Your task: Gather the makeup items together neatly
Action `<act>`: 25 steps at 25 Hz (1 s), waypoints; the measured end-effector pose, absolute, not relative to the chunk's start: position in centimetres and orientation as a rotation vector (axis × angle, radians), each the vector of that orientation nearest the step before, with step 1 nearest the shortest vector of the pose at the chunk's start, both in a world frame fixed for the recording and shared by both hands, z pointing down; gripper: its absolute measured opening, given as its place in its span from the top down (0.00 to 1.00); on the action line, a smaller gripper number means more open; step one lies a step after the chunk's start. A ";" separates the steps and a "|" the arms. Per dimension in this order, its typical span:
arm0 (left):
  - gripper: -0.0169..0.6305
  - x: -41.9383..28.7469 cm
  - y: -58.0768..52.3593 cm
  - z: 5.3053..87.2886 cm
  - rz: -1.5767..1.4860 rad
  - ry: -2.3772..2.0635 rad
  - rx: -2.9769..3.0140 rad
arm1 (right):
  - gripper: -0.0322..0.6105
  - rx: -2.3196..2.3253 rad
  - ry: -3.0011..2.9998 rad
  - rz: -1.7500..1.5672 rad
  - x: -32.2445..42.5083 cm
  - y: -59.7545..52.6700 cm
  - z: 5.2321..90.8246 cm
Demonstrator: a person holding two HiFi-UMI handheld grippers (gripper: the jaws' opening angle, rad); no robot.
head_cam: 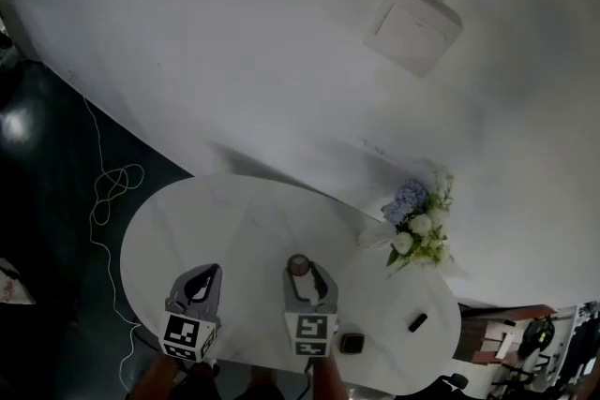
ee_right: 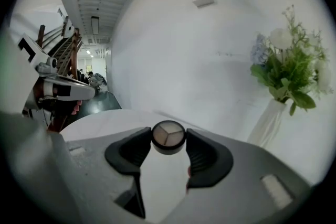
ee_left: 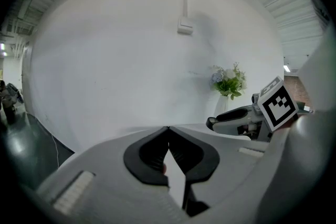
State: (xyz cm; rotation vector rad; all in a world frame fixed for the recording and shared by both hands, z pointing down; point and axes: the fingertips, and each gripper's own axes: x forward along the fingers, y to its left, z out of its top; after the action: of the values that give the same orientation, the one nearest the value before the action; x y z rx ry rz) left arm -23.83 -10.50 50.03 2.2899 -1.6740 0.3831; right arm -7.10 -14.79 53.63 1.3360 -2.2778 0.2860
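**Gripper state**
- Right gripper (ee_right: pixel 168 132): jaws clenched on the round dark-rimmed makeup compact (ee_right: pixel 168 136). One black pad sits on each side of its rim. Its open face shows three wedge-shaped pans in beige and brown tones.
- Left gripper (ee_left: pixel 168 128): jaw tips closed against each other, with nothing between them.

**Location of items**
- In the head view the compact sits at the right gripper's tips, over the near half of the round white table (head_cam: pixel 234 211).
- A small square dark case (head_cam: pixel 352 343) lies just right of the right gripper, near the table's front edge.
- A short black oblong item (head_cam: pixel 418 322) lies further right, apart from the case.
- A white vase of blue, white and green flowers (head_cam: pixel 417 229) stands at the table's far right edge.

**Limited visibility**
- The case and the oblong item are too small to tell their kind or read any print.
- The forearms are cut off by the lower frame edge.
- From these views, it cannot be told whether the compact touches the tabletop.

**Markings**
- Each gripper's marker cube (head_cam: pixel 310 333) carries black-and-white square patterns rather than legible writing.
- Any print on the compact cannot be made out.
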 end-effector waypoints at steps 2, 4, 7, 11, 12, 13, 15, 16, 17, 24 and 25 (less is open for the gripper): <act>0.96 -23.4 -10.0 50.2 0.394 -1.645 2.309 | 0.62 1.363 -2.264 0.296 -6.7 -13.7 53.7; 0.96 -22.7 -9.4 50.3 0.406 -1.611 2.332 | 0.62 1.392 -2.250 0.313 -6.2 -12.4 53.8; 0.96 -21.8 -8.6 50.7 0.424 -1.562 2.366 | 0.62 1.424 -2.228 0.334 -5.5 -10.7 54.5; 0.96 -20.7 -8.0 51.5 0.444 -1.504 2.402 | 0.62 1.456 -2.197 0.372 -4.7 -8.8 56.1; 0.96 -20.5 -7.8 51.7 0.448 -1.491 2.409 | 0.62 1.462 -2.191 0.385 -4.6 -8.3 56.5; 0.96 -20.3 -7.6 52.0 0.453 -1.478 2.415 | 0.62 1.466 -2.186 0.396 -4.5 -7.9 57.0; 0.96 -20.0 -7.3 52.6 0.463 -1.458 2.421 | 0.62 1.470 -2.175 0.416 -4.5 -7.2 58.1; 0.96 -19.9 -7.1 53.0 0.469 -1.449 2.422 | 0.62 1.470 -2.171 0.426 -4.5 -6.9 58.6; 0.96 -19.8 -7.0 53.5 0.476 -1.440 2.421 | 0.62 1.468 -2.167 0.436 -4.5 -6.6 59.2; 0.96 -18.8 -6.0 56.7 0.526 -1.376 2.415 | 0.62 1.441 -2.134 0.494 -4.4 -5.3 63.6; 0.96 -18.6 -5.8 57.1 0.531 -1.366 2.415 | 0.62 1.437 -2.130 0.504 -4.4 -5.1 64.1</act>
State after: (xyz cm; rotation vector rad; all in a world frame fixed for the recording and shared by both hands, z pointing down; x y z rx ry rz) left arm -18.62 -5.83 57.09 2.4149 -1.3656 0.5312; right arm -4.40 -5.13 64.12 1.4366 -2.1296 0.5038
